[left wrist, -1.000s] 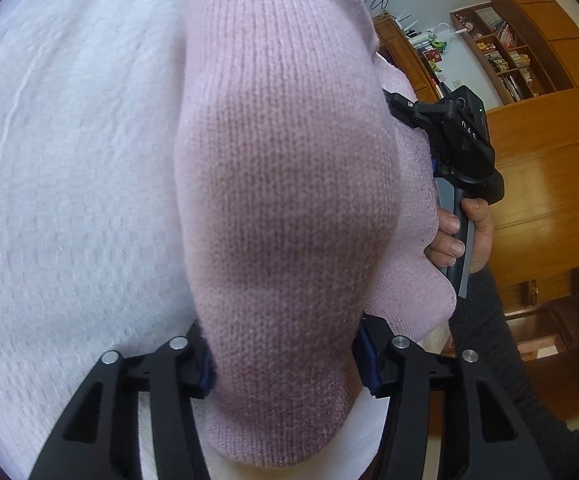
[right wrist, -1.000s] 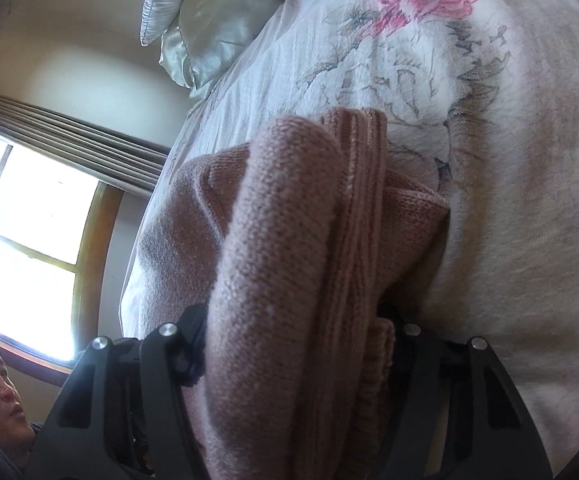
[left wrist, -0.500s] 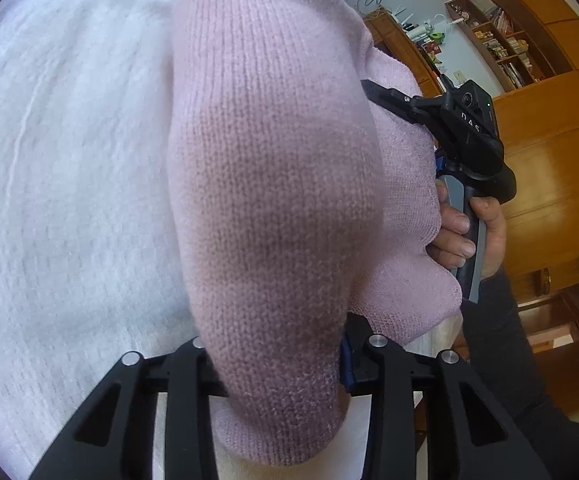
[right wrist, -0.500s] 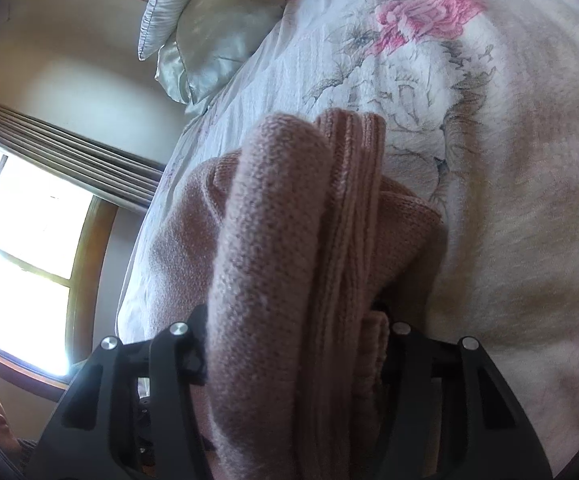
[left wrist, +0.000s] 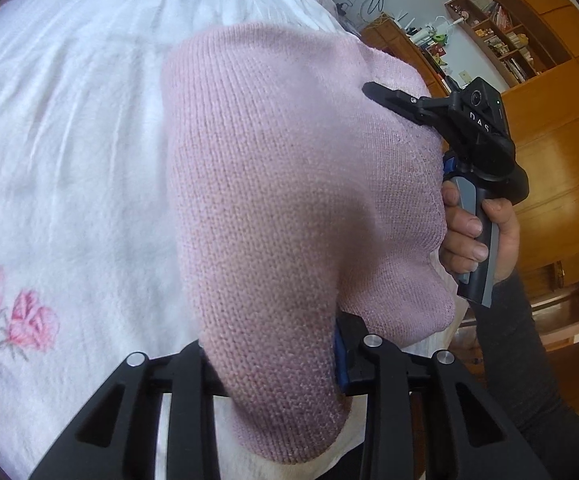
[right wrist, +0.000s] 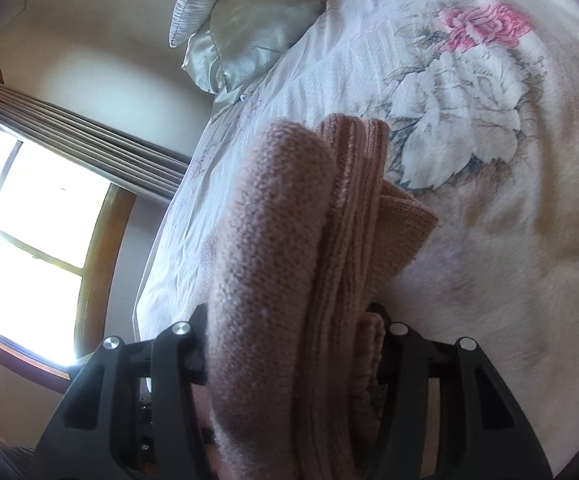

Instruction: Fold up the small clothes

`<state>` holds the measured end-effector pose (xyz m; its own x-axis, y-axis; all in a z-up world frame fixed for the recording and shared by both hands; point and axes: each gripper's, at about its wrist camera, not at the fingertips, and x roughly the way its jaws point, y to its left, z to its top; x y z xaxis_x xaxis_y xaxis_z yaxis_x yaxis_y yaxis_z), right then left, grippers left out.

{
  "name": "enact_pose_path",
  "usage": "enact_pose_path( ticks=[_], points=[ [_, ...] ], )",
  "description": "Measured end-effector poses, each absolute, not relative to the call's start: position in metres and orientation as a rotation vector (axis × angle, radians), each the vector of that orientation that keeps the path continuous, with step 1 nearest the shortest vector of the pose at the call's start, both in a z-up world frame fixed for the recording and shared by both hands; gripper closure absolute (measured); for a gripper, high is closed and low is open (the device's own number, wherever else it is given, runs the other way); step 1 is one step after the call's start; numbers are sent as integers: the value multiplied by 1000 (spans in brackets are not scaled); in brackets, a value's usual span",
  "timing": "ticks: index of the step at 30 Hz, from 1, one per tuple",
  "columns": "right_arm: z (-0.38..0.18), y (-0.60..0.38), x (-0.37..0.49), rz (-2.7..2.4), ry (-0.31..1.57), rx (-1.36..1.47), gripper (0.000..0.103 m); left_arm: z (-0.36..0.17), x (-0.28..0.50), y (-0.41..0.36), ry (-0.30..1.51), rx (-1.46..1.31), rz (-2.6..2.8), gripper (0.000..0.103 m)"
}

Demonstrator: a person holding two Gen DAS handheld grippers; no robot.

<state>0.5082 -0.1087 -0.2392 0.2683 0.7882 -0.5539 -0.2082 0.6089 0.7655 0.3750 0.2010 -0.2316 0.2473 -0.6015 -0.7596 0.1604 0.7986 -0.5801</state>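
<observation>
I am holding the pink knit garment [left wrist: 289,200] off the bed [left wrist: 69,140] with both tongs. The left gripper [left wrist: 273,364] is clamped on a thick bundled fold at one end; the right gripper [right wrist: 289,320] is clamped on several stacked layers, including a ribbed edge, at the other. Neither set of jaws is closed fully, because the knit is filling the gap.

Compared with one second ago, more bedspread is showing in both views, and the pillow [right wrist: 245,20] is now showing more fully. I am judging that the garment is rising away from the bed. The folded bundle is therefore being carried, probably for placement. The hand [left wrist: 477,236] is gripping the right handle.
</observation>
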Motion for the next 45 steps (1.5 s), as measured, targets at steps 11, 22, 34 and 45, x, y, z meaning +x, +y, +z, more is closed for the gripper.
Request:
enact_pose_path(
  ticks=[11,22,34,45],
  points=[
    [-234,18,473,912,1150,613,52,-212,301,277,1190,-432,-355,71],
    [-291,91,471,901,1309,553,36,-266,277,304,1214,-561,-291,61],
    [-221,39,446,799,1168,469,40,-221,239,349,870,-739,-283,38],
    [-236,49,452,692,1078,401,91,-262,265,344,864,-781,-520,36]
  ],
)
